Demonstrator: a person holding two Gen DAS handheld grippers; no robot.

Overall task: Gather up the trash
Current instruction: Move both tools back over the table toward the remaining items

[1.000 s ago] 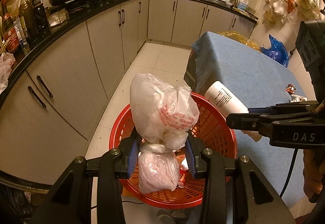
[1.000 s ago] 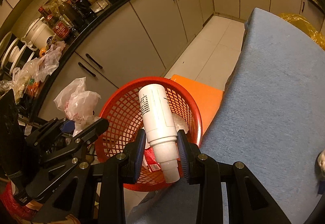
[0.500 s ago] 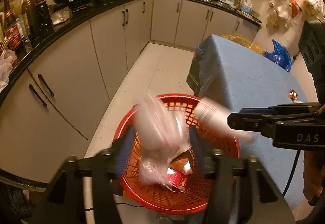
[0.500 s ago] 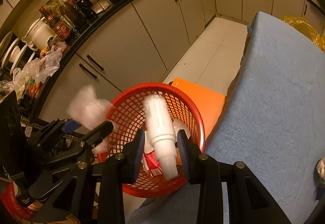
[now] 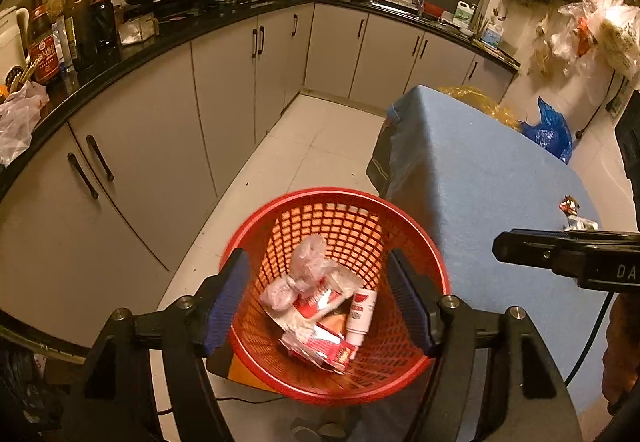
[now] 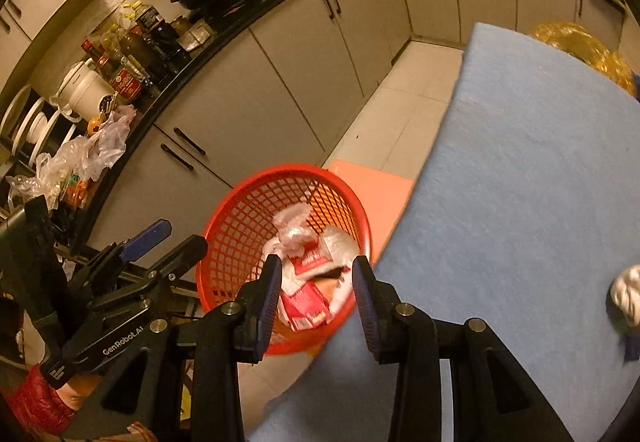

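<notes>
Both claws hung over the red basket [image 5: 338, 388], presumably so whatever they let go would fall straight in. The left claw [image 5: 320, 306] stood released, its jaws having just opened, nothing between them; the right claw [image 6: 316, 298] was likewise released, just opened and empty. In the basket lay the plastic bag [image 5: 310, 266], a white bottle [image 5: 360, 316] and red wrappers [image 5: 324, 348]. A small wrapper [image 5: 568, 205] sat uncollected on the blue counter [image 5: 492, 181].

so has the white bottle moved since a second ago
Yes. The white bottle dropped from the right gripper down into the red basket.
</notes>
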